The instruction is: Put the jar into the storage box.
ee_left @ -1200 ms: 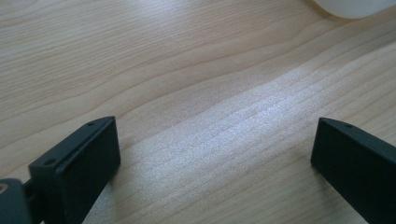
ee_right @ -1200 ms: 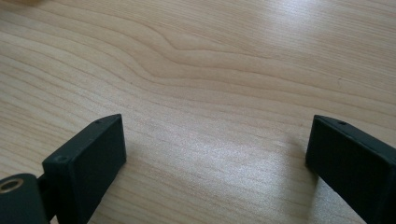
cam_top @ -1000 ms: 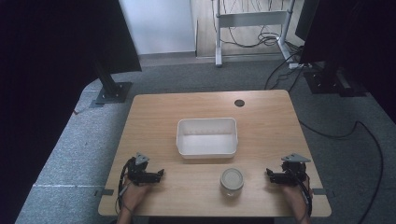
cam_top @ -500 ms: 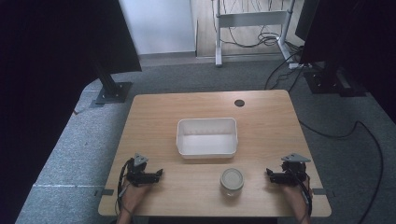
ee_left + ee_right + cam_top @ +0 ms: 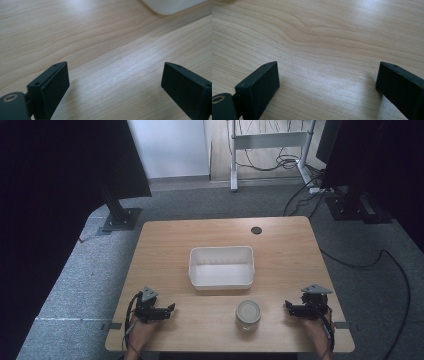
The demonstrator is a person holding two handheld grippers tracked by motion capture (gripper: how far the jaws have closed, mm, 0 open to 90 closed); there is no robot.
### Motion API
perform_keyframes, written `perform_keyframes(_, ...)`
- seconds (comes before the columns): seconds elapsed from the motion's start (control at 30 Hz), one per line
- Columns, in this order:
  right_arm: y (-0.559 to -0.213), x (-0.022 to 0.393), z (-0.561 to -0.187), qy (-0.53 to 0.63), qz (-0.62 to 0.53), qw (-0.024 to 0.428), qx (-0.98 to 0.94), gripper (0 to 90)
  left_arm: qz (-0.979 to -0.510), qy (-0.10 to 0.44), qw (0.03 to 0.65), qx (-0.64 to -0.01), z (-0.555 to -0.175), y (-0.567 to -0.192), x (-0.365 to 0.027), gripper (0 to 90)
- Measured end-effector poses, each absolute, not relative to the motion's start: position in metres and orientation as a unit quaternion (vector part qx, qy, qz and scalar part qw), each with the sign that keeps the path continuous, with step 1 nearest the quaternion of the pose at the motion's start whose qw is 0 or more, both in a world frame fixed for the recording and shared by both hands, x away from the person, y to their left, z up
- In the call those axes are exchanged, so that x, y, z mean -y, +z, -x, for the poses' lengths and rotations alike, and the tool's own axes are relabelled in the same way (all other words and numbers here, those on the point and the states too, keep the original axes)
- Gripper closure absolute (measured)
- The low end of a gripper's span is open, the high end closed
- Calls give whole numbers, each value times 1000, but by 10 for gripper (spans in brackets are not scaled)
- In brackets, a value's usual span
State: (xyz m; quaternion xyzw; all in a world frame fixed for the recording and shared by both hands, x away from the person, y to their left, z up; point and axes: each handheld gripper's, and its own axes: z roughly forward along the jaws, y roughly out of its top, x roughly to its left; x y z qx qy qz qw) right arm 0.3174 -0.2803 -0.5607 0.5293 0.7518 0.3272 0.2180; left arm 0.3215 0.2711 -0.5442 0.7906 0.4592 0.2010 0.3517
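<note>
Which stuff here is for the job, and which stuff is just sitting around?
For the job:
jar, nearest the grippers
white tub, behind the jar
left gripper, open
right gripper, open

Just about:
table and its round hole
cables on the floor
metal stand

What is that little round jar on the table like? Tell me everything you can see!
The jar is small and round, and looks like clear glass with a pale, flat lid on top. It stands upright with the lid on, near the front edge of the wooden table, just in front of the white tray but not touching it. It sits between the two grippers, nearer the right gripper. Nothing holds or touches it except the table. What is inside is too small to tell.
</note>
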Motion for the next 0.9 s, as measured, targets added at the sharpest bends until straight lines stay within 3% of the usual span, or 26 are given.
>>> perform_keyframes(0.9,-561,280,-317,327,-529,218,-752,44,-800,182,384,-425,-310,-537,-243,62)
